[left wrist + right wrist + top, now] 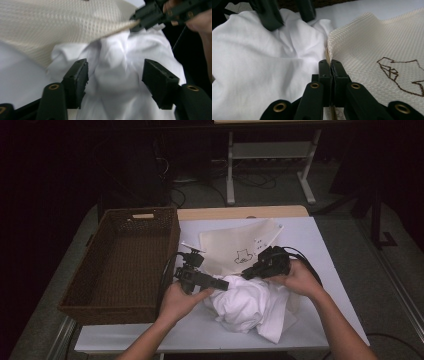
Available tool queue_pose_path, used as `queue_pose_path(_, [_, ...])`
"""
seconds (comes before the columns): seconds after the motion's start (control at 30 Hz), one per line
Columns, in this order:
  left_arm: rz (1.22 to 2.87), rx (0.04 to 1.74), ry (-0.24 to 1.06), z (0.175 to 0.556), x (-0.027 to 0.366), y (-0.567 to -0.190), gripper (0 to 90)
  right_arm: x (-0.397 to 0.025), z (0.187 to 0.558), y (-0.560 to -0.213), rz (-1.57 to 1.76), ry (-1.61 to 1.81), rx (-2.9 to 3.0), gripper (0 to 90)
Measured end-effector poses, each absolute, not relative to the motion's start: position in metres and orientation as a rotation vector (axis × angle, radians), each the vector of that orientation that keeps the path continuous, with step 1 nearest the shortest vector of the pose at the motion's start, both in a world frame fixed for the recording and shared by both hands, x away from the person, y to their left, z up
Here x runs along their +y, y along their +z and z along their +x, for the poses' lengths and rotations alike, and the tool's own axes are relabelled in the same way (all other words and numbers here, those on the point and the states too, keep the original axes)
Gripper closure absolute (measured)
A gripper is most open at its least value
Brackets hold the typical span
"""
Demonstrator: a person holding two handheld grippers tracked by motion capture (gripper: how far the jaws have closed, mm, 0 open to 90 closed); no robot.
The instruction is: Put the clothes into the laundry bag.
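A crumpled white cotton garment (248,306) lies heaped at the near middle of the white-covered surface (327,255), with a cream waffle-weave cloth bag (235,247) bearing a brown outline drawing just behind it and touching it. An empty dark brown wicker basket (122,265) stands to the left. The left gripper (218,283) holds its jaws wide apart over the garment's folds. The right gripper (246,273) has its jaws closed on the bag's edge. No writing can be read.
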State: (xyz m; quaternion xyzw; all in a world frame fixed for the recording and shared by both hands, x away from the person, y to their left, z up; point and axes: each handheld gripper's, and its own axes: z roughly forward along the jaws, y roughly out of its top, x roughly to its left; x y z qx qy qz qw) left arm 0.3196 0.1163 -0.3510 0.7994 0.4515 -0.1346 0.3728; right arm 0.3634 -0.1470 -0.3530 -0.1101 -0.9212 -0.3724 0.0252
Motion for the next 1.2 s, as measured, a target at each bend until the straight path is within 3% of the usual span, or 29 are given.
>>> queue_pose_path(0.1, [2.125,1.181,-0.377,0.317,0.115,-0.359,30.0,-0.148,0.366,-0.353,-0.347,-1.162,-2.846,87.2])
queue_pose_path(0.3, [2.074,1.23,-0.654,0.323,0.102,-0.399,25.2,-0.144,0.366,-0.355,-0.341,-1.163,-2.842,87.2])
queue_pose_path(0.4, [2.088,1.186,-0.679,0.328,0.094,-0.404,38.2,-0.143,0.366,-0.356,-0.33,-1.156,-2.842,87.2])
queue_pose_path(0.57, [2.13,1.061,-0.542,0.324,0.081,-0.391,67.9,-0.14,0.364,-0.357,-0.314,-1.169,-2.83,87.3])
queue_pose_path(0.73, [2.177,1.001,-0.49,0.323,0.07,-0.379,71.6,-0.14,0.362,-0.353,-0.295,-1.201,-2.806,87.3])
queue_pose_path(1.03, [2.009,1.119,-0.497,0.343,0.072,-0.39,69.5,-0.149,0.358,-0.343,-0.303,-1.234,-2.797,87.4])
queue_pose_path(1.2, [2.039,1.107,-0.467,0.334,0.08,-0.38,50.4,-0.153,0.363,-0.347,-0.341,-1.214,-2.807,87.3])
